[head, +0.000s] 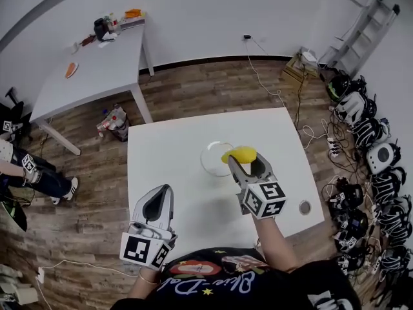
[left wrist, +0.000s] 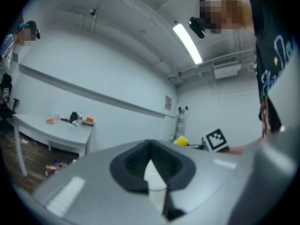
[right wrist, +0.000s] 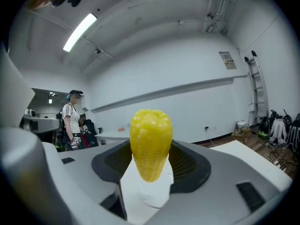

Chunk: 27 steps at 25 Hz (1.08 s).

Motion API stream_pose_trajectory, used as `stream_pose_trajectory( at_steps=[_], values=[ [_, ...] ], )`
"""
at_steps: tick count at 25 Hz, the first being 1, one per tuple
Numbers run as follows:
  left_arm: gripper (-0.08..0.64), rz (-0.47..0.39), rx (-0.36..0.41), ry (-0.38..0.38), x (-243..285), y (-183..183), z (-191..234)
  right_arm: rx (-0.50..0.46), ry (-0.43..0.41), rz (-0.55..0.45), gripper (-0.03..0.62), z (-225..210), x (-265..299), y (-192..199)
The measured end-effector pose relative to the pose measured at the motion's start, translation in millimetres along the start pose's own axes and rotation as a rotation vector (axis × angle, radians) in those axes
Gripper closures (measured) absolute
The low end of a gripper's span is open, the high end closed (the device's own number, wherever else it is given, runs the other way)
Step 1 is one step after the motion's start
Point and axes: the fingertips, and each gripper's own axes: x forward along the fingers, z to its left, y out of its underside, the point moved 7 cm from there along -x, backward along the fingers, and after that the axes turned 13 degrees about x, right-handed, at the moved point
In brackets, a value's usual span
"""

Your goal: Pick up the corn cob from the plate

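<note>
The right tool [right wrist: 151, 175] is clenched on the corn cob [right wrist: 150, 143]: in the right gripper view both dark pads press the lower part of the cob from the two sides, and its rounded end stands free above them. The long axis of the cob appears upright in that view, so it lies across the closing direction of the jaws, which I judge to be a good and stable hold. In the head view the right tool [head: 247, 164] is over the white tabletop [head: 169, 166], and the corn cob [head: 240, 154] shows just at the right edge of the clear plate [head: 204, 155]. It seems to be lifted from the plate, because the tool looks out level across the room, but from above I cannot tell the height exactly. The left tool [head: 161, 199] is well apart, near the person's body at the near edge of the tabletop. In its own view the left tool [left wrist: 151, 168] has its jaws together with nothing between them. The right hand is therefore the one doing the task; what remains is only to raise the cob clear.
</note>
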Motion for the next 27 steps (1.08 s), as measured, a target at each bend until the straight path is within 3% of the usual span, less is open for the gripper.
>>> stream_pose_trajectory(
  at_steps=[12,27],
  values=[
    [0.572,-0.019,0.025,0.022,-3,-8,-10,-0.013,-0.083,-0.112,0.342,38,-76,-25],
    [0.572,-0.015,0.055,0.022,-9,-15,-13,-0.055,-0.090,-0.133,0.342,52,-87,-38]
  ],
)
